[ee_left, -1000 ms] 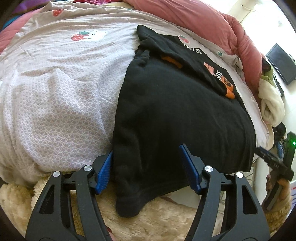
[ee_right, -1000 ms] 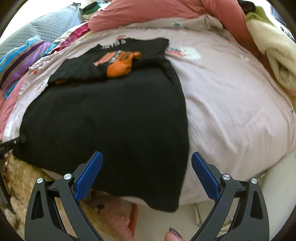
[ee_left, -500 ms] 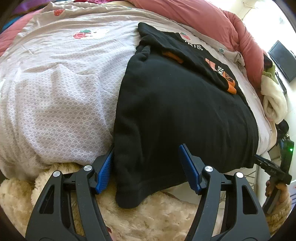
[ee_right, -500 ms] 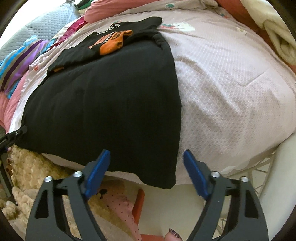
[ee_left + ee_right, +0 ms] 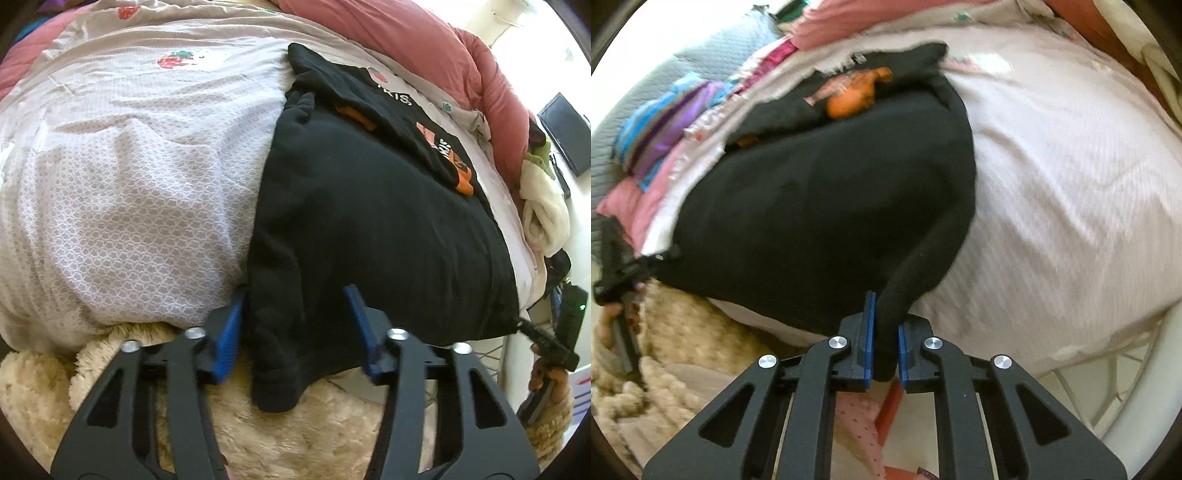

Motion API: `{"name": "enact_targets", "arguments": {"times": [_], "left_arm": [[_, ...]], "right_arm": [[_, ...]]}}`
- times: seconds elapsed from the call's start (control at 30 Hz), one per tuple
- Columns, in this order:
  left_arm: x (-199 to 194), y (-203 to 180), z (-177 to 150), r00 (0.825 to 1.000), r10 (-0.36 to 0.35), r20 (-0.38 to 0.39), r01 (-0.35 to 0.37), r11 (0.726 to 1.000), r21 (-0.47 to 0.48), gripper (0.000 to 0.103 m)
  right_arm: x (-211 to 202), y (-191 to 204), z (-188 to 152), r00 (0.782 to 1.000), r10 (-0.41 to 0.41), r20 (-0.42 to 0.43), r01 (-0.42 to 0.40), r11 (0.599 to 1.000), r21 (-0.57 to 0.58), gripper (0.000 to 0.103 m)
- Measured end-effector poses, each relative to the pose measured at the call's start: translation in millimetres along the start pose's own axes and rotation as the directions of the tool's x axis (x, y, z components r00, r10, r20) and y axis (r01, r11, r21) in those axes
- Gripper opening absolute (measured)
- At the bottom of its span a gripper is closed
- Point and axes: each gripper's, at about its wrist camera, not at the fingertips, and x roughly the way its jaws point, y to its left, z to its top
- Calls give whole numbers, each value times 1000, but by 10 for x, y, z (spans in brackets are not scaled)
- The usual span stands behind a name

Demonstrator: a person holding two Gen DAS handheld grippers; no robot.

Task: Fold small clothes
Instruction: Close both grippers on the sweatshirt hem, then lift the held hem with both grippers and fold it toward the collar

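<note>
**Both grippers at the near corners of the black garment**

Right wrist view is smeared by motion, so the print on the far black fabric is unreadable. The black garment (image 5: 820, 206), a soft fleecy knit, lies flat on a quilted pale bedspread (image 5: 1052, 177). Its near right corner is bunched into a tube, and the right gripper (image 5: 884, 332) has just clamped its blue pads onto it. In the left wrist view the left gripper (image 5: 295, 325) straddles the garment's other near corner, which hangs over a shaggy cream throw (image 5: 314, 435). Its jaws have just been narrowing and stand partly apart; the far pad's contact is unclear.
</note>
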Motion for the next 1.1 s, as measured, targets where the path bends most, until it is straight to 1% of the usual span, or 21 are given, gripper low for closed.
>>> {"name": "enact_targets", "arguments": {"times": [0.07, 0.13, 0.23, 0.37, 0.5, 0.57, 0.73, 0.93, 1.1], "left_arm": [[-7, 39, 1, 1000, 1, -3, -1, 1000, -9, 19], [-28, 52, 2, 1000, -16, -2, 16, 1000, -18, 7], [-77, 7, 10, 1000, -25, 11, 25, 1000, -6, 3], [-227, -20, 99, 996, -63, 62, 64, 998, -15, 3], [-424, -45, 286, 986, -103, 132, 106, 994, -15, 3], [-498, -56, 377, 981, -112, 159, 115, 993, -11, 3], [-626, -124, 667, 967, -113, 228, 116, 993, 0, 3], [-669, -206, 977, 951, -123, 284, 127, 992, 4, 3], [-649, -344, 1280, 943, -117, 311, 111, 993, 36, 3]], "right_arm": [[-110, 15, 84, 999, 35, 42, -36, 999, 2, 9], [-195, 28, 154, 995, 59, 79, -59, 998, 1, 9], [-274, 48, 264, 990, 74, 120, -74, 997, -5, 9], [-385, 46, 389, 981, 83, 176, -84, 996, -4, 8], [-479, 32, 530, 967, 88, 239, -93, 996, 7, 8], [-558, -1, 606, 957, 87, 277, -96, 995, 18, 8], [-699, -39, 766, 933, 74, 353, -90, 996, 28, 8], [-751, -57, 997, 905, 57, 422, -74, 997, 26, 8], [-709, -63, 1241, 895, 30, 445, -46, 999, 24, 8]]}}
